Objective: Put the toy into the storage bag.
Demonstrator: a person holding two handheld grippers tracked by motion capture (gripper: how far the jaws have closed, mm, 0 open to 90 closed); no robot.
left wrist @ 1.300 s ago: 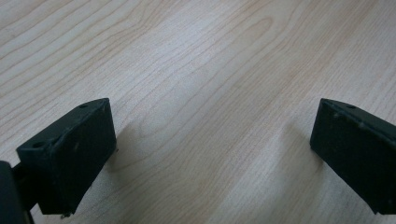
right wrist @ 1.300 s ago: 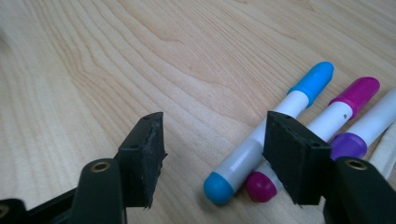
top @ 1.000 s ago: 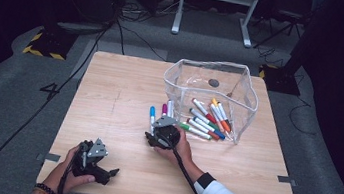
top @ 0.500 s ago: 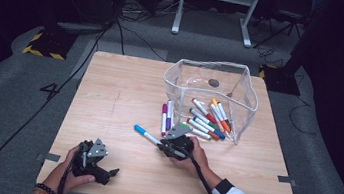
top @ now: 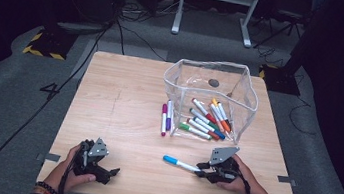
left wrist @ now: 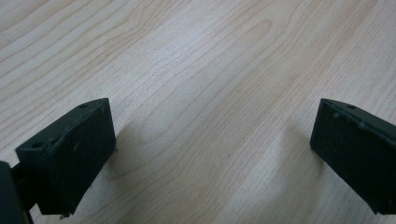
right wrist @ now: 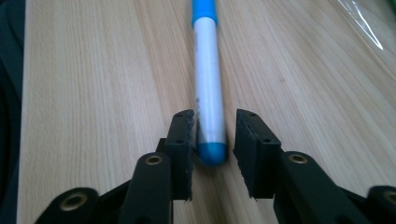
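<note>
The high view looks forward and down from above the person's side, taking in the whole table [top: 124,101] from well off. The left gripper view sits very close to the bare wood between its wide-set jaws — the right gripper view, equally low, looks along the blue marker [right wrist: 208,84], which the high view shares [top: 179,163].

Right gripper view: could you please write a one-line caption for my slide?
Right gripper with jaws just opening around the end of a blue-capped marker lying on the wooden table.
</note>
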